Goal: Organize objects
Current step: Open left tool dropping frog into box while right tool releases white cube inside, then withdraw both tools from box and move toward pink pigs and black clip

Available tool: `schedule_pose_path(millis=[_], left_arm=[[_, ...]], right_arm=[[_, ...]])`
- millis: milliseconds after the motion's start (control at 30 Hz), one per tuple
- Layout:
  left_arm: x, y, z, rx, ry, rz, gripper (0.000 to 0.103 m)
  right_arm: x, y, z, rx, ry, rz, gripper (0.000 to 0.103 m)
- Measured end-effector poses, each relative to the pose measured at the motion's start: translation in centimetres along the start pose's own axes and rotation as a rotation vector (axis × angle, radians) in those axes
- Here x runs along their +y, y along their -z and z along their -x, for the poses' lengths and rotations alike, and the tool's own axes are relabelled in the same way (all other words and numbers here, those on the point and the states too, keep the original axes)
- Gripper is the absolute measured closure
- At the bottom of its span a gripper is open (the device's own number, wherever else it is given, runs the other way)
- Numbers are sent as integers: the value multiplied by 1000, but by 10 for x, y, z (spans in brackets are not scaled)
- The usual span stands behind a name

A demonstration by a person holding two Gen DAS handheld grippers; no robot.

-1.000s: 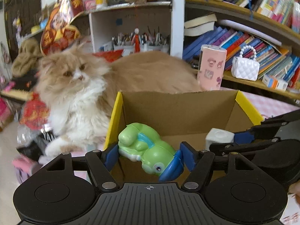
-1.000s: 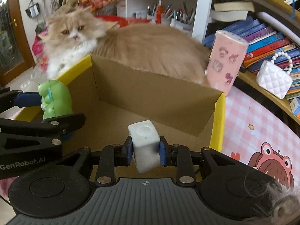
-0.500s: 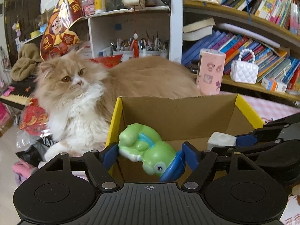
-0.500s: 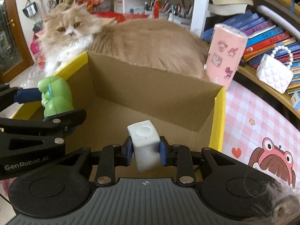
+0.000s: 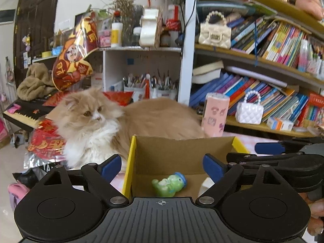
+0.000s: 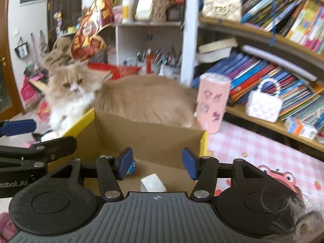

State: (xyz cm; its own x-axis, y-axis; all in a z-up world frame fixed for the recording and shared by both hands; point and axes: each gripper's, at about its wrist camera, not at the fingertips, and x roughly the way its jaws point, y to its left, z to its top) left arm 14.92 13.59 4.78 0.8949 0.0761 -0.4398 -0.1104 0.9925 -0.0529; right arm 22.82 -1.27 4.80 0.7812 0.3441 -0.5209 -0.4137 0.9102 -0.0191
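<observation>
Two grippers are held above an open cardboard box, and both are seen with their jaws spread and nothing between the pads. The left gripper has just been opening and now stands wide, its blue pads well apart on either side of the box's interior. The right gripper has likewise just been opening and stands at a moderate spread, its pads clear of everything. The green toy is seen lying on its side on the floor of the box, near the box's left wall, with its blue cap turned toward the right. The white block is seen resting tilted on the box floor, to the right of the toy and apart from it; in the left wrist view only a corner of it is shown behind the left gripper's right finger. The box's side rims are edged in yellow. A long-haired cream and white cat is stretched out directly behind the box's far wall. A pink patterned cylinder is stood upright beside the box's far right corner, on a pink checked mat. Shelves crowded with books are seen behind, with a small white handbag set on the lower one.
</observation>
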Motion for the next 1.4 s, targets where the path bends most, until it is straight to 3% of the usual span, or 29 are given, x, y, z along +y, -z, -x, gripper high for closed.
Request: schedule_pose_path(millis=[333, 533, 1167, 1400], left_arm=[[13, 20, 47, 17, -19, 41, 10], [20, 43, 67, 65, -35, 55, 10], [26, 102, 111, 194, -62, 76, 9], [21, 117, 119, 235, -31, 62, 9]], right_arm=[[12, 28, 55, -8, 77, -94, 44], [27, 58, 76, 47, 102, -130, 44], [60, 132, 121, 158, 166, -138, 39], [68, 146, 137, 162, 202, -129, 37]])
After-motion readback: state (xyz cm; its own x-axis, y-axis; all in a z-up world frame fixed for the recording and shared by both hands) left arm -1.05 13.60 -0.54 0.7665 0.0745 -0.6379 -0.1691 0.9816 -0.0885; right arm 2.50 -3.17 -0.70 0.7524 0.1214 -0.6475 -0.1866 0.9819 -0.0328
